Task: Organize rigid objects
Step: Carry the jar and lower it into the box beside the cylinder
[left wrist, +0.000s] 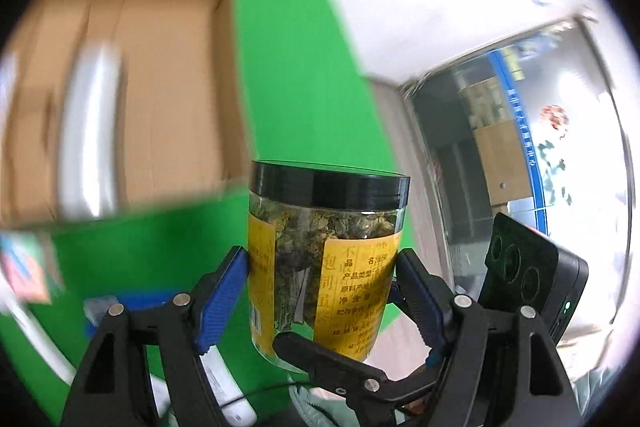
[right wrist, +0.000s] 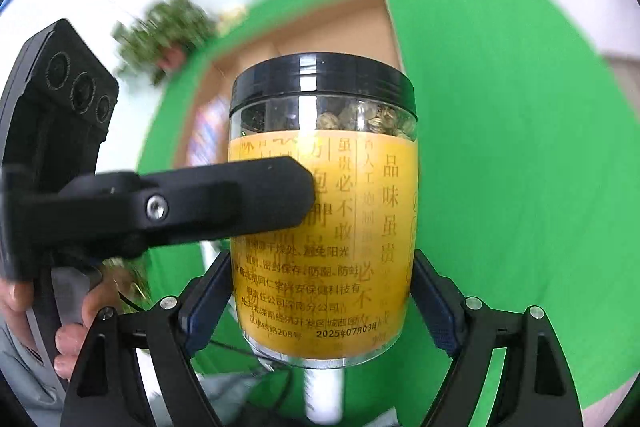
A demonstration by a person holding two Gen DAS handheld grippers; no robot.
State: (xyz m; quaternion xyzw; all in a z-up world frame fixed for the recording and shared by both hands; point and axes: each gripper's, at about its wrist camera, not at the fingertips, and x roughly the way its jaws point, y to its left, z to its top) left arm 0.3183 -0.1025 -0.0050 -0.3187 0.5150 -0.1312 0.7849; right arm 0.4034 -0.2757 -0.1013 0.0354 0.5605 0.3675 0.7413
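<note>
A clear jar (left wrist: pixel 324 259) with a black lid, a yellow label and dried tea inside is held upright in the air. My left gripper (left wrist: pixel 322 267) is shut on its sides with blue pads. My right gripper (right wrist: pixel 322 291) is shut on the same jar (right wrist: pixel 324 211), gripping its lower half. In the right wrist view a black finger of the left gripper (right wrist: pixel 224 199) crosses the jar's front from the left. In the left wrist view a finger of the right gripper (left wrist: pixel 320 359) reaches the jar's base.
An open cardboard box (left wrist: pixel 132 95) stands on the green cloth (left wrist: pixel 288 75) behind the jar, with a white curved item (left wrist: pixel 88 131) inside. White tubes (left wrist: pixel 224 387) lie below. A plant (right wrist: pixel 164 31) sits far left in the right wrist view.
</note>
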